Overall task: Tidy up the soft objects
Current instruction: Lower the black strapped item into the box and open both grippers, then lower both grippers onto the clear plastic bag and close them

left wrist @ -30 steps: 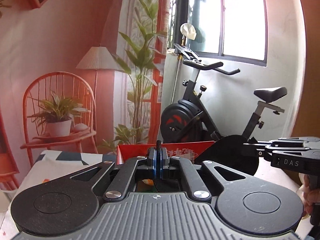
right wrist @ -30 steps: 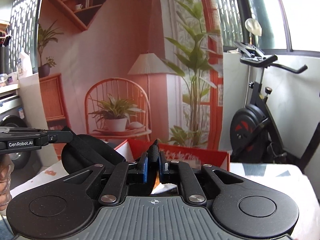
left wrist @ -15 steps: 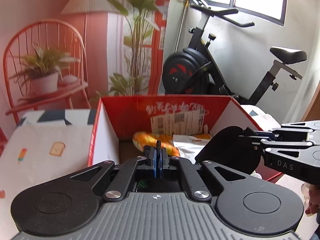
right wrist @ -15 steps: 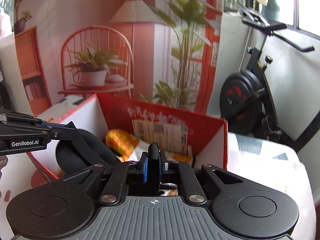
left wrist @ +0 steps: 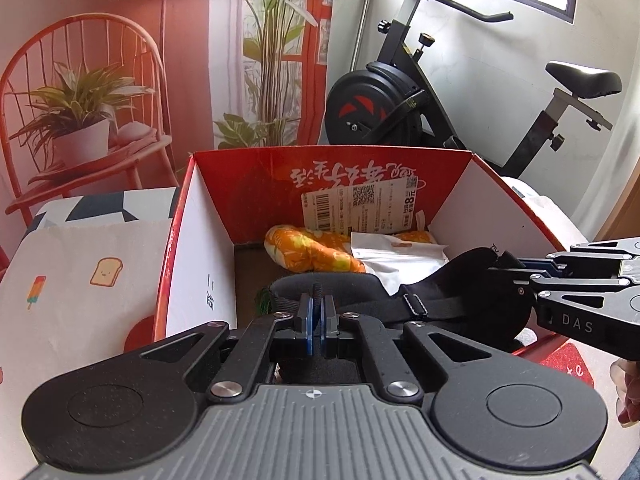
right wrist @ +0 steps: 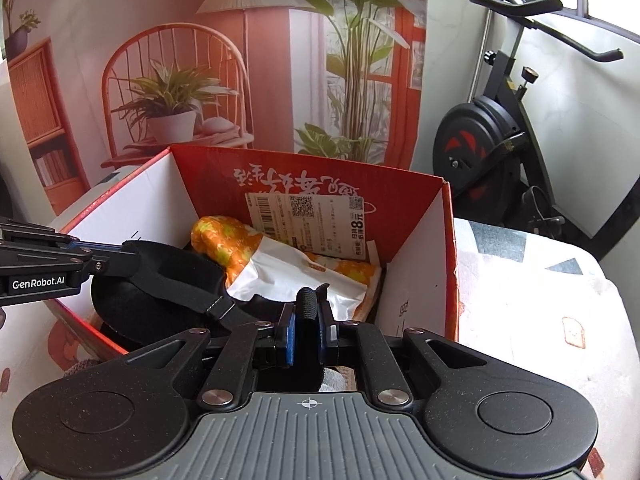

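Observation:
A black padded pad with a strap (left wrist: pixel 472 292) hangs stretched between my two grippers, over the open red cardboard box (left wrist: pixel 332 154). My left gripper (left wrist: pixel 317 312) is shut on one edge of the pad. From the right, the right gripper (left wrist: pixel 496 268) pinches the other end. In the right wrist view, the right gripper (right wrist: pixel 307 312) is shut on the pad (right wrist: pixel 132 300), and the left gripper (right wrist: pixel 128 252) grips it from the left. Inside the box (right wrist: pixel 304 160) lie an orange patterned soft item (left wrist: pixel 304 252) (right wrist: pixel 220 240) and a white packet (left wrist: pixel 396 256) (right wrist: pixel 288 272).
The box stands on a white cloth printed with toast and ice lollies (left wrist: pixel 80 280) (right wrist: pixel 540 320). An exercise bike (left wrist: pixel 400 96) (right wrist: pixel 492 136) stands behind it on the right. A printed backdrop with a chair and plants (left wrist: pixel 100 100) fills the back left. A hand (left wrist: pixel 628 392) shows at the right edge.
Both grippers have tipped downward and sunk with the black pad, so the inside of the red box has come into view. Both grips have stayed shut.

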Available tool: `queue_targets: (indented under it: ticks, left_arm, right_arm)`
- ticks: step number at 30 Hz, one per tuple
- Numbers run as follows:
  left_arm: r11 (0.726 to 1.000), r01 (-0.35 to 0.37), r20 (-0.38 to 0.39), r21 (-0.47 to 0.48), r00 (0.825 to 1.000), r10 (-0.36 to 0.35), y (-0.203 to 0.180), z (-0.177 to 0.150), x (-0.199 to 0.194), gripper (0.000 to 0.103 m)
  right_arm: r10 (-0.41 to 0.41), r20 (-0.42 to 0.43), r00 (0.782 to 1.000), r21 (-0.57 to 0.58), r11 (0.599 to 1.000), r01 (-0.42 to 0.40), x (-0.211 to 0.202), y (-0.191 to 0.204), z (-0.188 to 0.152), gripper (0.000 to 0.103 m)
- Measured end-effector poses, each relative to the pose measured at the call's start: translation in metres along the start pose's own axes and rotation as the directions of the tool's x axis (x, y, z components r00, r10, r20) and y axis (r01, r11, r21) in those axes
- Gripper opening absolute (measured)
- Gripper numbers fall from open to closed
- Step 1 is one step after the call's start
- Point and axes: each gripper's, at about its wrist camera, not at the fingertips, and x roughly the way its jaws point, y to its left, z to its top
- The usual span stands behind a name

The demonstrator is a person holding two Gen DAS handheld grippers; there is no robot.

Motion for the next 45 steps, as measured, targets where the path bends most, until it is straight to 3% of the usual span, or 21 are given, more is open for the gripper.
queue_targets:
  ticks: [3,5,7,14,22,28,36,45]
  left_arm:
    - [1.000,0.003,-0.014,-0.002,1.000,-0.003,0.002,0.001,0.000,0.011]
    - [1.000,0.017,-0.019,-0.011,1.000,-0.017,0.004,0.003,-0.001,0.037]
    - [1.000,0.024,0.005,-0.013,1.000,-0.024,0.006,0.003,-0.007,0.052]
    - [0.999,0.025,0.081,-0.040,0.996,-0.022,0.010,0.000,-0.035,0.072]
    - [0.997,0.059,0.127,-0.041,0.991,-0.053,0.013,-0.017,-0.075,0.073]
    - [0.995,0.099,0.089,-0.025,0.991,-0.097,0.010,-0.055,-0.100,0.073]
    - [0.973,0.111,-0.072,-0.203,0.989,-0.128,0.019,-0.123,-0.092,0.073]
    - [0.962,0.113,-0.159,-0.250,0.975,-0.155,0.025,-0.144,-0.072,0.073]
  right_arm:
    - [-0.017,0.002,1.000,-0.003,1.000,0.017,-0.002,0.000,0.001,0.017]
    - [-0.032,0.006,0.999,-0.001,0.999,0.032,-0.004,-0.001,0.001,0.030]
    - [-0.046,0.022,0.999,0.005,0.999,0.046,-0.008,-0.001,0.001,0.032]
    - [-0.068,0.093,0.993,-0.004,0.998,0.068,-0.034,0.001,0.000,0.060]
    - [-0.013,0.146,0.989,0.030,1.000,0.009,-0.076,0.004,-0.014,0.060]
    - [0.030,0.153,0.988,0.075,0.996,-0.042,-0.108,0.010,-0.049,0.061]
    - [0.051,0.000,0.999,0.188,0.981,-0.050,-0.111,0.013,-0.121,0.061]
    - [0.045,-0.119,0.992,0.297,0.955,-0.008,-0.095,0.005,-0.166,0.066]
